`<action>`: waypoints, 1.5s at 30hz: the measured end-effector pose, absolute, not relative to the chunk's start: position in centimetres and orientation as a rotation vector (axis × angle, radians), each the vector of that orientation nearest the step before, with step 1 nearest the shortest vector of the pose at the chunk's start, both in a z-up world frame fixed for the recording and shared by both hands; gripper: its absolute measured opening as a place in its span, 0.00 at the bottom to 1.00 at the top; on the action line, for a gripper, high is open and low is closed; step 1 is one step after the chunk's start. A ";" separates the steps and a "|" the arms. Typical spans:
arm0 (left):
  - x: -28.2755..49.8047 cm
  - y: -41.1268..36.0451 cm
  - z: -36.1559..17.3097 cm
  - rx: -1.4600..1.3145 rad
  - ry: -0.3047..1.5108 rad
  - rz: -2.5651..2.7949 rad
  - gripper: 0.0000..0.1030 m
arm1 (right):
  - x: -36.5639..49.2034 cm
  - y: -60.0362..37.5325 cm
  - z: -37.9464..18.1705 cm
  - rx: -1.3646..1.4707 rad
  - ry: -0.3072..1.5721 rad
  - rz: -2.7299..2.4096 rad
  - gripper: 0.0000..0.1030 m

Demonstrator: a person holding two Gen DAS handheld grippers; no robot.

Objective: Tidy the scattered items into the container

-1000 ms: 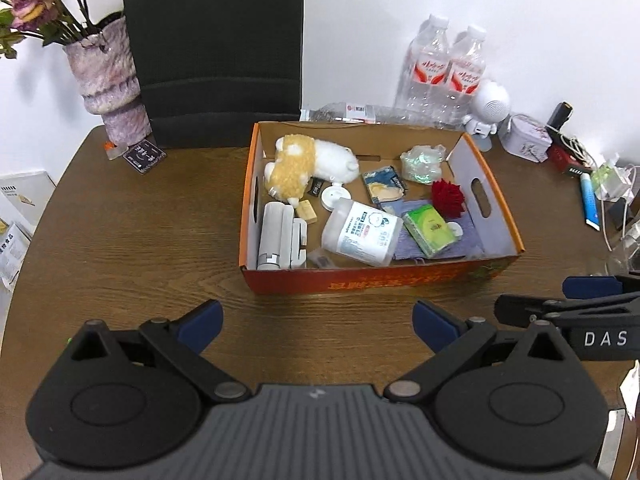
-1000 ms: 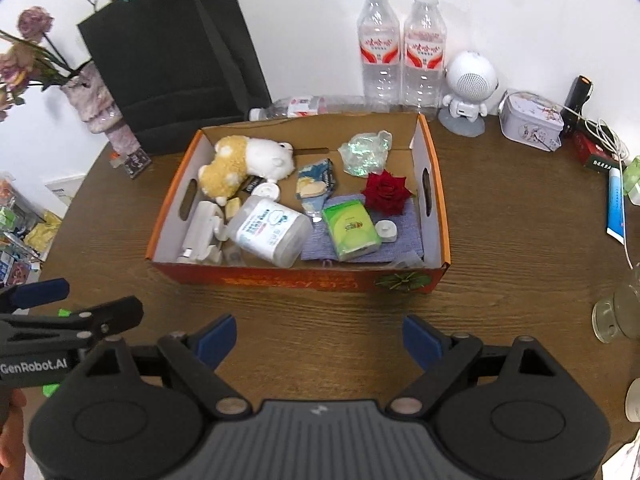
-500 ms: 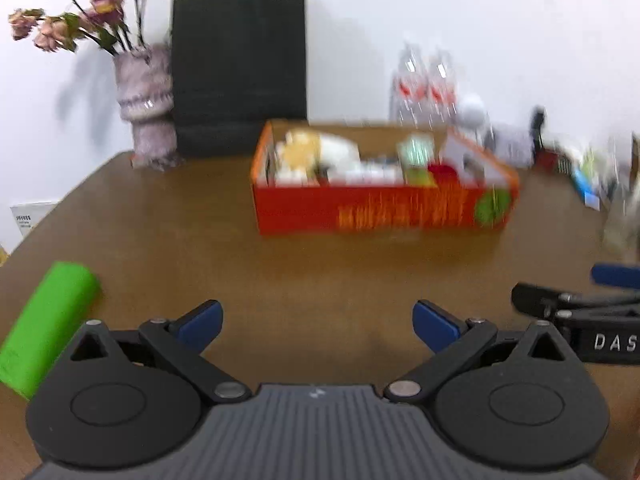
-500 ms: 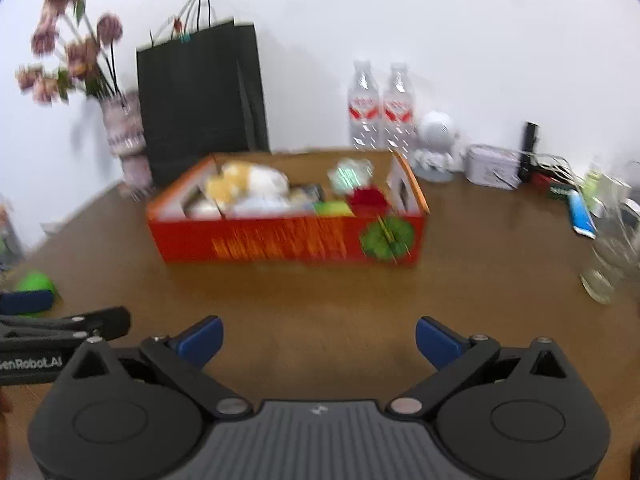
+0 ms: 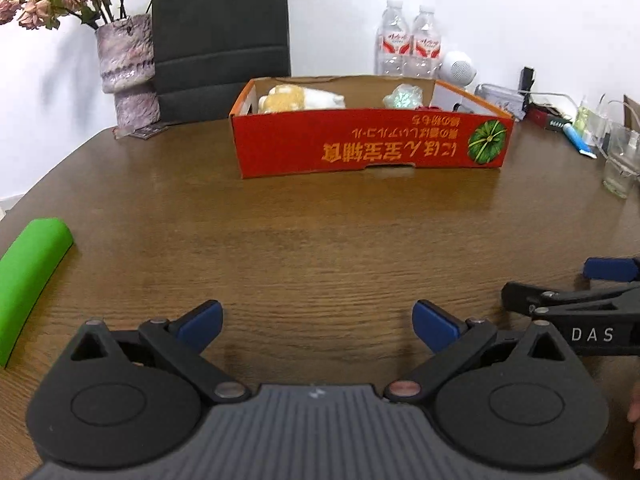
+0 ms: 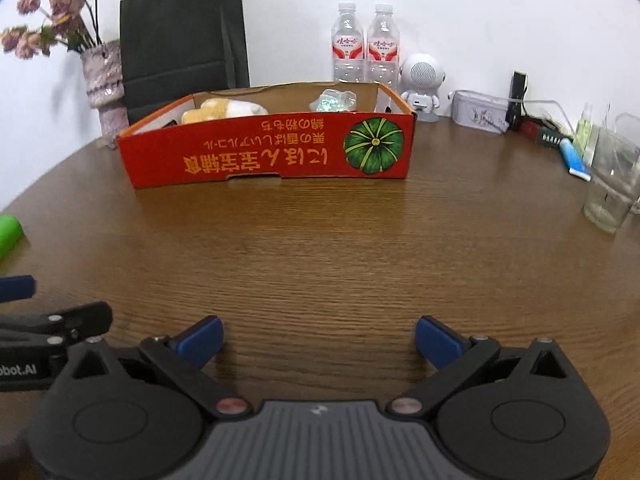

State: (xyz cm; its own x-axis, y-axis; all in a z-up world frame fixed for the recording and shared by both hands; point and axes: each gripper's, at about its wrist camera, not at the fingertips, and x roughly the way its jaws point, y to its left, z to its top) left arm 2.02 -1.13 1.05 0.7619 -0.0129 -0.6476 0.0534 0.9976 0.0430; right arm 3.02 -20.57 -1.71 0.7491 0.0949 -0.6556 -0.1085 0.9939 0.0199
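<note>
The orange-red cardboard box (image 5: 368, 142) stands at the far middle of the brown table, also in the right wrist view (image 6: 264, 152). A plush toy (image 5: 300, 98) and a crumpled clear wrapper (image 5: 402, 98) show above its front wall; other contents are hidden. My left gripper (image 5: 316, 322) is open and empty, low over the table well in front of the box. My right gripper (image 6: 318, 338) is open and empty, level beside it. A green roll (image 5: 30, 272) lies at the table's left edge, left of my left gripper.
A vase with dried flowers (image 5: 126, 70) and a black paper bag (image 5: 222, 32) stand behind the box on the left. Two water bottles (image 6: 366, 48), a white robot speaker (image 6: 422, 82), a tin (image 6: 478, 112) and a glass (image 6: 610, 184) stand at the right.
Both grippers have dropped from a high view over the box to low near the table, pulled back. The green roll has come into view at the left. Both stay open.
</note>
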 end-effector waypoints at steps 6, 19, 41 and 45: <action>2.2 -0.6 0.3 0.031 0.721 -0.039 1.00 | 3.1 -20.9 -1.8 -0.018 0.707 0.115 1.00; 2.2 -0.8 0.2 0.025 0.707 -0.039 1.00 | 3.2 -20.3 -1.7 -0.020 0.702 0.113 1.00; 2.3 -0.9 0.1 0.030 0.702 -0.048 1.00 | 2.6 -20.3 -1.7 -0.021 0.701 0.118 1.00; 2.2 -0.8 0.0 0.027 0.702 -0.045 1.00 | 2.6 -20.3 -1.7 -0.020 0.701 0.118 1.00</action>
State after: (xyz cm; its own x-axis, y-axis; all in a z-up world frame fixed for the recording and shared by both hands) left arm 2.24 -0.84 0.05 0.7626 -0.0322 -0.6461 0.0505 0.9987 0.0098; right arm 2.57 -20.31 -1.71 0.7577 0.1012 -0.6446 -0.1147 0.9932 0.0211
